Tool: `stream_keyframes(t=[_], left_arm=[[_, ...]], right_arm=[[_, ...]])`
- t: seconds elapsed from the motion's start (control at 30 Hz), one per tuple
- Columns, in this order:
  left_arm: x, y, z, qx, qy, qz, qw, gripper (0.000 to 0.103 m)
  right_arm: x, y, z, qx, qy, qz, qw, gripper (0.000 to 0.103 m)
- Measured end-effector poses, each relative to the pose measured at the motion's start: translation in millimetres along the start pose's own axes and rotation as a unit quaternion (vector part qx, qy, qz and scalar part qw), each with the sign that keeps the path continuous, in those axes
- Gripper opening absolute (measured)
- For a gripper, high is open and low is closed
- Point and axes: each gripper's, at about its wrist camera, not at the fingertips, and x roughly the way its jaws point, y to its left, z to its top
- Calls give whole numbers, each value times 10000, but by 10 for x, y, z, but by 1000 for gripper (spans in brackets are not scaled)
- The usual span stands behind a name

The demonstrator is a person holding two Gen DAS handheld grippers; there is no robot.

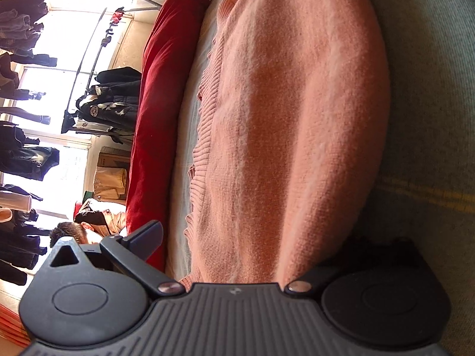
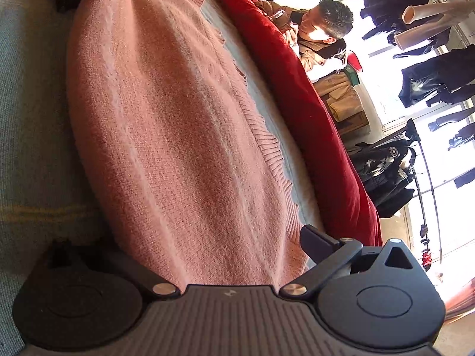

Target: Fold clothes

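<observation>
A pink knitted sweater (image 1: 291, 118) lies spread on a grey-green bed cover (image 1: 430, 118), its ribbed hem (image 1: 204, 124) towards the far side. My left gripper (image 1: 261, 237) stands open at one end of the sweater, and the cloth runs between its wide-apart fingers. One finger (image 1: 145, 237) shows clear of the cloth; the other is dark and half hidden beside the sweater's edge. In the right wrist view the same sweater (image 2: 178, 118) fills the space between the fingers of my open right gripper (image 2: 190, 246), with one finger (image 2: 317, 237) by the hem.
A long red blanket roll (image 1: 154, 103) (image 2: 311, 118) borders the bed's far side. Beyond it sits a person (image 2: 320, 38), with cardboard boxes (image 2: 344, 103), a rack of dark clothes (image 1: 109, 103) and bright windows behind.
</observation>
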Motion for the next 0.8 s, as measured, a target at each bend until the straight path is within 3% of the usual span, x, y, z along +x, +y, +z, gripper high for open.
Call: stream_keyframes(t=[0.3,0.53,0.7,0.8], left_arm=[[-53,-13,-74,-33,-493,187,9986,103],[38,88,-13,-282,-265,5,9993,103],[26,69,17,-354,-157,188,9991,102],[-22,-53,53,-200,-176,105,9996,84]], right_arm=[[13,-47,-61,266,-11,11,9996,103],[70,-118,-49,286,86,123,9995,103],[86,-139,-82,455,97,67,9989,103],[95,-151,-102,557,104,34,9984,103]])
